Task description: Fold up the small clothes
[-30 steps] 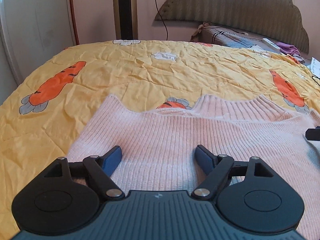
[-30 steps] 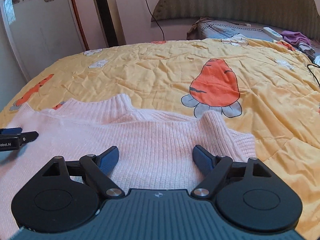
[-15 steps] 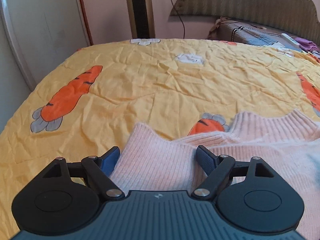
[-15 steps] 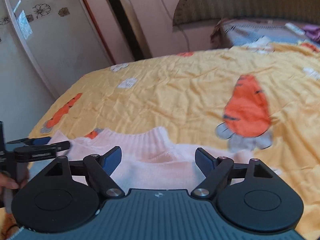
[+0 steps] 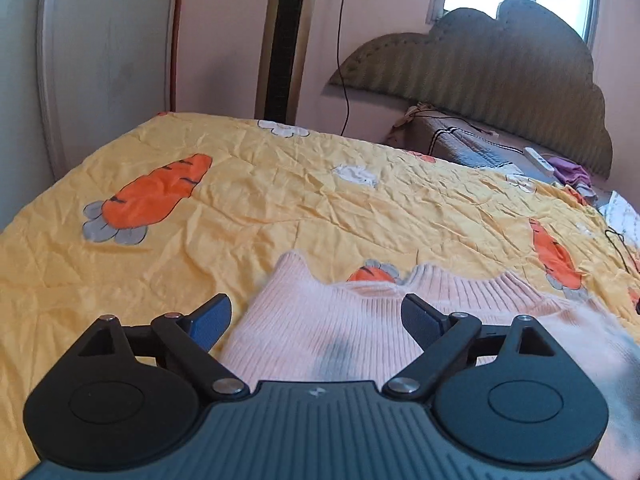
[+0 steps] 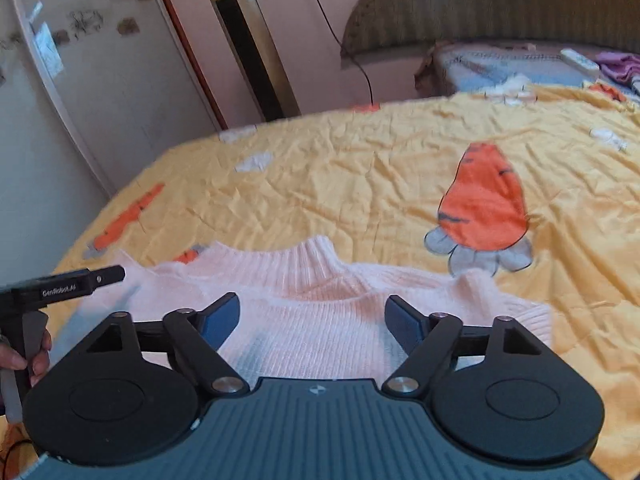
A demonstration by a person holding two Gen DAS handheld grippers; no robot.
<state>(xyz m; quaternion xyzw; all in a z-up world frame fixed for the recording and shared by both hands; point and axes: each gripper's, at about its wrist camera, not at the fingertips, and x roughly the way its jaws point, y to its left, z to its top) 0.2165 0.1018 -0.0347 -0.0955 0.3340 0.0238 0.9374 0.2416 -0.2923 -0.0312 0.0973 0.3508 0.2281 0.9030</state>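
A pale pink ribbed knit sweater [image 5: 472, 296] lies flat on the yellow bed cover, collar toward the headboard. My left gripper [image 5: 316, 308] hovers over its left shoulder corner. The jaws are opening wide, and the knit shows between them without either pad touching it. My right gripper [image 6: 312, 304] hangs above the sweater [image 6: 320, 276] just below the collar. Its jaws are also opening, with nothing pinched. In the right wrist view the left gripper [image 6: 80, 280] shows at the left edge, held by a hand [image 6: 36, 360].
The yellow carrot-print cover [image 5: 280, 208] spreads over the whole bed. A tower fan [image 5: 284, 40] and a door [image 5: 108, 60] stand beyond the far edge. A padded headboard [image 5: 480, 68], a folded blanket [image 5: 472, 144], a white remote [image 5: 538, 158] and purple clothes [image 5: 572, 174] lie at the back right.
Both grippers have risen away from the sweater, which now looks smaller and lower in both views. The left one slid toward the left shoulder corner. Both pairs of fingers stand slightly wider.
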